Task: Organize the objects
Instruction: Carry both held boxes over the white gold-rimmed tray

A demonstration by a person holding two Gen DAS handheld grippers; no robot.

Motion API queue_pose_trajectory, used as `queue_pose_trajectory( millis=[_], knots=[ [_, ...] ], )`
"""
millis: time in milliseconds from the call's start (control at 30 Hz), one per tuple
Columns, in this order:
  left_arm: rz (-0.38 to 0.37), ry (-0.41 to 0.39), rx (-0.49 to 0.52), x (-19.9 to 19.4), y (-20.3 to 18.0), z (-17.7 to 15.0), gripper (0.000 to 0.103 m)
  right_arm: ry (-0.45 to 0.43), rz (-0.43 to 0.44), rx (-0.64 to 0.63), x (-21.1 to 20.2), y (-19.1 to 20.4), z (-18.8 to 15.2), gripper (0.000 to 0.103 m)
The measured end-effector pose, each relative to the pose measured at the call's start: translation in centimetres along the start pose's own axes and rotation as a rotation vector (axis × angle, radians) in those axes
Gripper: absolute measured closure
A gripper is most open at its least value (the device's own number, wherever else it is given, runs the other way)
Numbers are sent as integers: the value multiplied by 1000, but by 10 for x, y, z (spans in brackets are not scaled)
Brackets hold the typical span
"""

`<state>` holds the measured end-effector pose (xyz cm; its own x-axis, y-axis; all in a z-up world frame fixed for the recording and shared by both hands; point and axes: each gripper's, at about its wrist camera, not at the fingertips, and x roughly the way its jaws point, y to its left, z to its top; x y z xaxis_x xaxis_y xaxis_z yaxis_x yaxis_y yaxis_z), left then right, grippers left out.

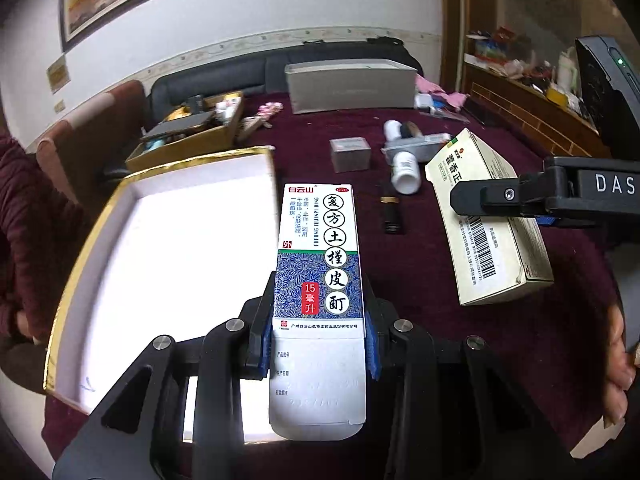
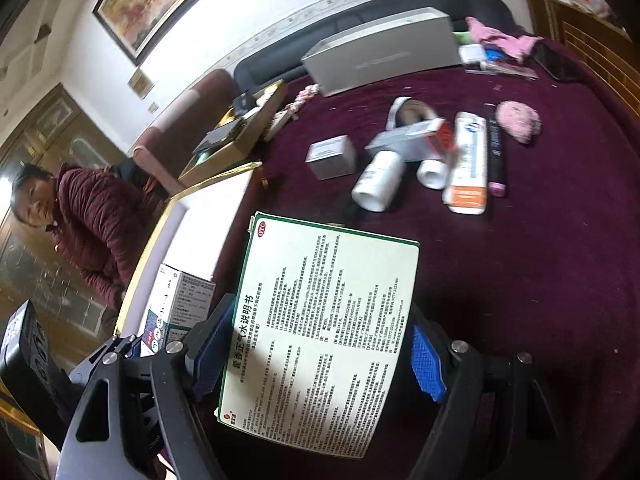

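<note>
My left gripper (image 1: 319, 334) is shut on a tall white-and-blue medicine box (image 1: 318, 264) and holds it at the right edge of a white gold-rimmed tray (image 1: 160, 248). That box also shows in the right wrist view (image 2: 172, 304), at the tray's edge. My right gripper (image 2: 320, 354) is closed on a large cream medicine box (image 2: 324, 332) printed with text, held above the dark red tablecloth (image 2: 520, 280). In the left wrist view the cream box (image 1: 486, 220) is tilted in the right gripper's fingers (image 1: 500, 200).
Loose on the cloth are a small grey box (image 1: 350, 154), white bottles (image 1: 406, 172), a tube (image 2: 468, 164), a pink pouf (image 2: 520, 120) and a small dark item (image 1: 391, 212). A gold box of clutter (image 1: 192, 132) and a long grey box (image 1: 352, 86) stand behind. A person (image 2: 80, 220) sits at left.
</note>
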<state>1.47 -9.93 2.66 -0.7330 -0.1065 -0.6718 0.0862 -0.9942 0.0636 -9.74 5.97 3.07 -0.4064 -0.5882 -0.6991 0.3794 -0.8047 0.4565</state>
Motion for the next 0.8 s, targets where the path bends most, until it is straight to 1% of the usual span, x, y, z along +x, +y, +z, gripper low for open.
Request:
queue_pose_trajectory(
  millis=[133,300,500,633,800],
  knots=[
    [22,-4,-40,-6,23,-5,69,12,13,-35,9,24,3,25],
    [56,-11,-97,-14,54,-12,69,26,40,-89,22,63,9,25],
    [123,-17,-140,-18,97,-12,69,37,74,-148,39,111,21,25],
    [164,7,-135,-11,125,-5,69,74,90,-178,60,143,32,25],
    [163,73,-127,10,156,8,69,134,95,-165,95,168,50,25]
  ],
)
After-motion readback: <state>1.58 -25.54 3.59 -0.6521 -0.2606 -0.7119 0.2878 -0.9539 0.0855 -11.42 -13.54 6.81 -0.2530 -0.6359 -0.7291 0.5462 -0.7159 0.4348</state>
